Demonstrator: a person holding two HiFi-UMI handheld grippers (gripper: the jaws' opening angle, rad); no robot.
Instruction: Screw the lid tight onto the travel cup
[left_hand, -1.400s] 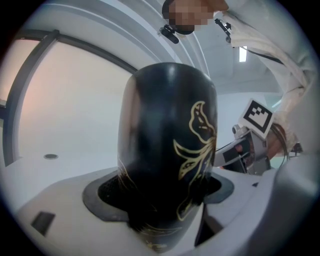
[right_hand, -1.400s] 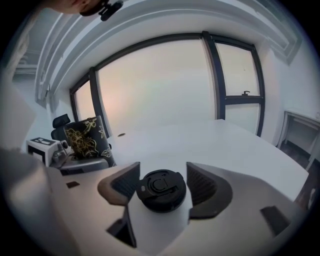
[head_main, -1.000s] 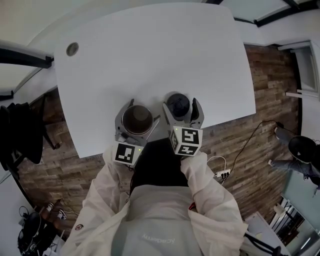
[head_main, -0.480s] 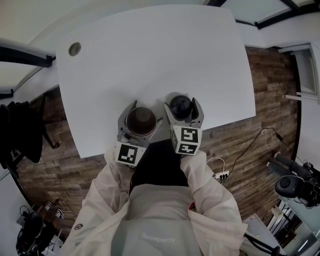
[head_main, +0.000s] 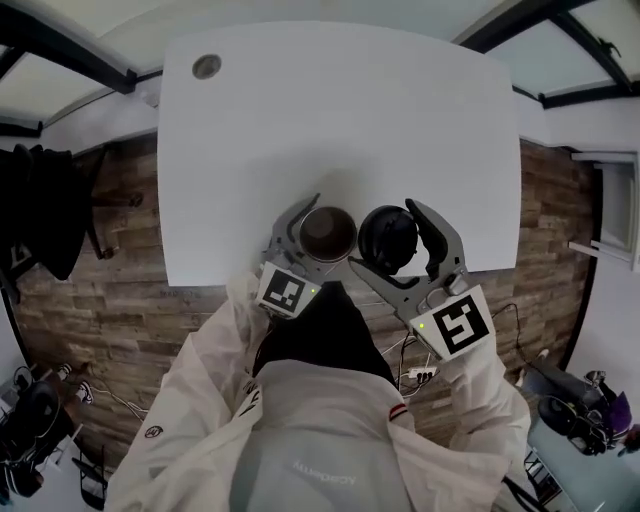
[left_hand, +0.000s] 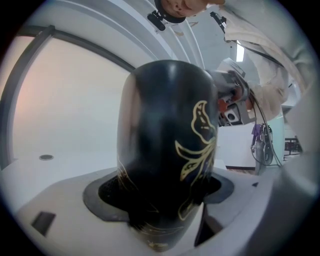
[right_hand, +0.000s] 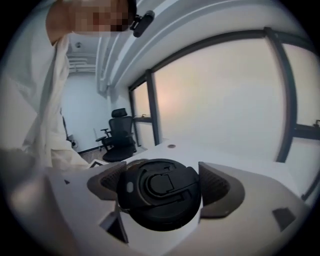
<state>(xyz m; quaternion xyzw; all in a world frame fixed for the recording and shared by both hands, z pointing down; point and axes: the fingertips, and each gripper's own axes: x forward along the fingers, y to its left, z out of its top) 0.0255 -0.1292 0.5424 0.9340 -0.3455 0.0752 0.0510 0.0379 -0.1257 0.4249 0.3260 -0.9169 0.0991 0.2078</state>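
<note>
The travel cup (head_main: 327, 232) is black with a gold leaf pattern (left_hand: 167, 150), and its open mouth faces up at me. My left gripper (head_main: 325, 226) (left_hand: 161, 192) is shut on its body, a dark pad on each side. Just to its right is the black lid (head_main: 388, 240) (right_hand: 159, 192) with its flip tab facing the camera. My right gripper (head_main: 392, 238) (right_hand: 161, 186) is shut on the lid's rim. Cup and lid are held side by side over the front edge of the white table (head_main: 340, 130), apart from each other.
A round cable grommet (head_main: 207, 67) sits at the table's far left. The floor is brick-patterned wood (head_main: 120, 300), with cables and a power strip (head_main: 418, 374) below my right arm. An office chair (right_hand: 119, 134) stands in the background of the right gripper view.
My right gripper has swung out to the right with the lid, its marker cube now at the lower right. The left gripper and cup shifted slightly right. The head camera's view has shifted too.
</note>
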